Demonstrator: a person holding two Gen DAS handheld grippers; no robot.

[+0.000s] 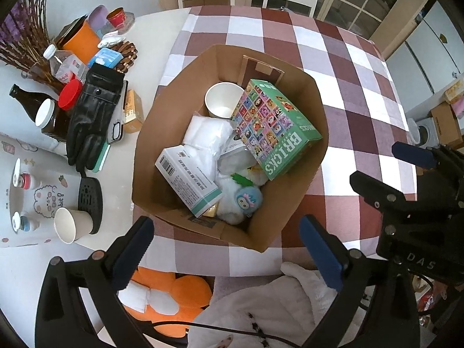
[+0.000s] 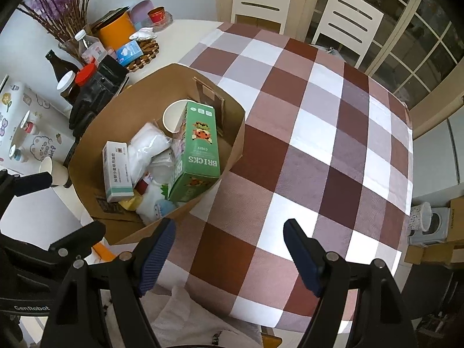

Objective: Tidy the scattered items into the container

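Inside paper bag (image 1: pixel 174 116): bricks box (image 1: pixel 278 127), cup (image 1: pixel 221 100).

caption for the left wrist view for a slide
Open left gripper above a cardboard box holding a BRICKS box, paper cup and plush toy.

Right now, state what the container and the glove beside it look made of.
Container: brown corrugated cardboard by the look, matte, with creased flaps. Glove: black leather or imitation, which one unclear; soft sheen, stitched seams, a snap stud.
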